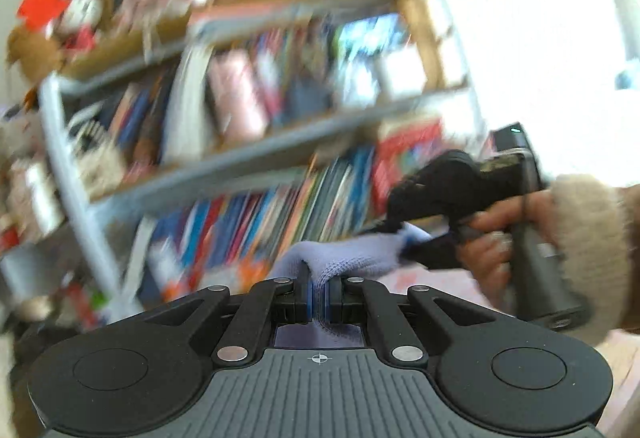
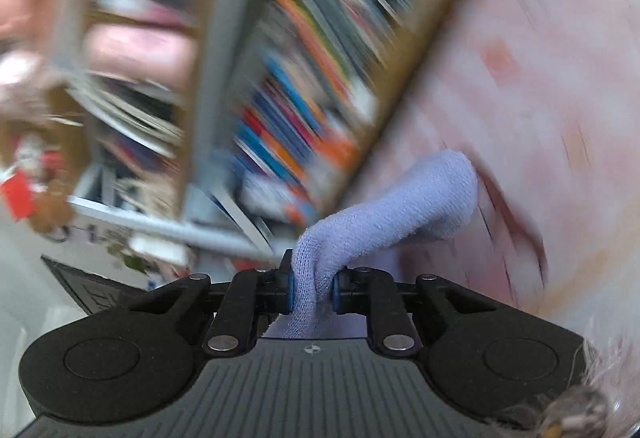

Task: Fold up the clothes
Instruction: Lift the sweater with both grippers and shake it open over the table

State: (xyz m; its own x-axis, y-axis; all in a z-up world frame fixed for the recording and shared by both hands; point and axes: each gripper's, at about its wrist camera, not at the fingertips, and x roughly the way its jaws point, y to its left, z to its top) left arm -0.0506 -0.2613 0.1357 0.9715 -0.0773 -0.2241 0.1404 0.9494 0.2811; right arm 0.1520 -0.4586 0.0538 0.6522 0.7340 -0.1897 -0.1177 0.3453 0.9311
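Sock (image 2: pixel 384 214) between both grippers, airborne

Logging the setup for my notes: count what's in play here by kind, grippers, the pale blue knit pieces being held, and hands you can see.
Grippers: 2, the left gripper and the right gripper
Pale blue knit garment: 1, as far as shows
Hands visible: 1, the right hand
Total: 4

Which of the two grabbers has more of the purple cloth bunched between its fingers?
The right gripper: a thick fold of the purple cloth fills its jaws, while the left gripper pinches only a thin edge.
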